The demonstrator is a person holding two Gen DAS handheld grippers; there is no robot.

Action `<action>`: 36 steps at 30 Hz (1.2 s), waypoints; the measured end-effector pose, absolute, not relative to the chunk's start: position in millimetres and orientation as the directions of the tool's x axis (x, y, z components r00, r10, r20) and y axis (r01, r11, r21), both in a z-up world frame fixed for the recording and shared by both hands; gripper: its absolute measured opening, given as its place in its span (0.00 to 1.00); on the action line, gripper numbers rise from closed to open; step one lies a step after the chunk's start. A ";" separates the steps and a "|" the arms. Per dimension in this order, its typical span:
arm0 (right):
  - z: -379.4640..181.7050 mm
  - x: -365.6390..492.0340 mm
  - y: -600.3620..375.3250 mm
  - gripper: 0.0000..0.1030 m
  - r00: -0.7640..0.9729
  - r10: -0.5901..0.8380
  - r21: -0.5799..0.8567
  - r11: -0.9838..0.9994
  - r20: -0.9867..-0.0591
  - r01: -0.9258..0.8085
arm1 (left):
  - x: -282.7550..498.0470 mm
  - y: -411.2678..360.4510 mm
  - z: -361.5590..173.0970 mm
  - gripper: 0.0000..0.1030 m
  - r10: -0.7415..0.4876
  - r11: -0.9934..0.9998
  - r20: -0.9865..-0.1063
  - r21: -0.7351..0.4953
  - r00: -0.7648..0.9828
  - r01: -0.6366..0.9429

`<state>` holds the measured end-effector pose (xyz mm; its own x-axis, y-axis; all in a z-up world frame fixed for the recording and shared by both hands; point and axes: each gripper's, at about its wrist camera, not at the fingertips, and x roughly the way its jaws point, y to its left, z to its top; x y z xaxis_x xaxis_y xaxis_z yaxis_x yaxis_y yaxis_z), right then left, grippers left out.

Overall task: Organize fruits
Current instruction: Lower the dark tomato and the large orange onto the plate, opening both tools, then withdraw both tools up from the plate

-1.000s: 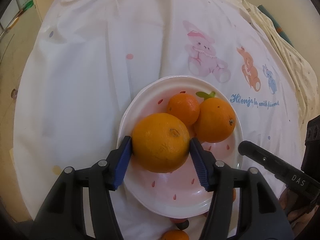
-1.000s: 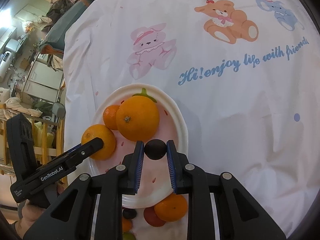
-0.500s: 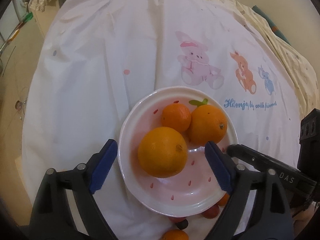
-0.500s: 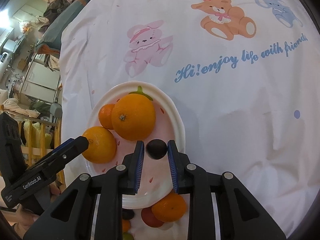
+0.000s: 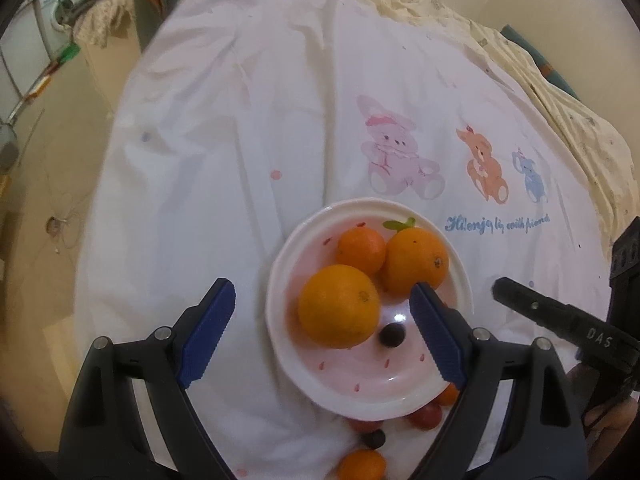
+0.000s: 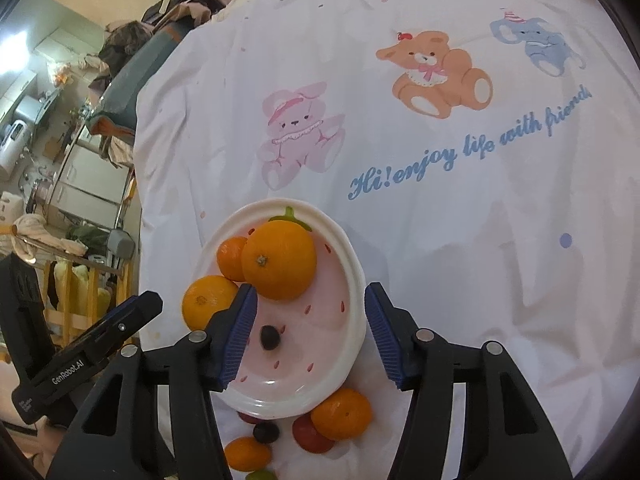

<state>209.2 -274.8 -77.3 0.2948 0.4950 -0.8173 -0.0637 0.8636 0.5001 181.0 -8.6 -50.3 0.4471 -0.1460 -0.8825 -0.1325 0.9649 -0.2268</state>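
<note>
Between the right tool's [image 6: 306, 334] parted pads (just opened), grape [image 6: 269, 337] on plate [image 6: 352, 280]

- The left gripper [image 5: 322, 332] is pointing steeply downward, its blue-padded jaws standing wide apart and gripping nothing.
- The right gripper [image 6: 308, 332] is angling down likewise; its jaws have just been opening, and nothing is pressed between the pads.
- A hand [image 5: 608, 420] is holding the right gripper's handle.
</note>
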 end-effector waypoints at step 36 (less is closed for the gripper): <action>-34.4 84.1 -296.1 0.86 0.427 0.412 0.440 0.897 -0.805 -0.037 | 73.0 -4.5 -17.1 0.84 -0.137 0.978 -0.851 -0.197 0.506 -0.068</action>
<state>84.1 -296.1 -34.4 0.4267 0.4122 -0.8050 -0.0365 0.8972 0.4400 73.0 -4.5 -17.1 0.5063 -0.1365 -0.8515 -0.0678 0.9780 -0.1972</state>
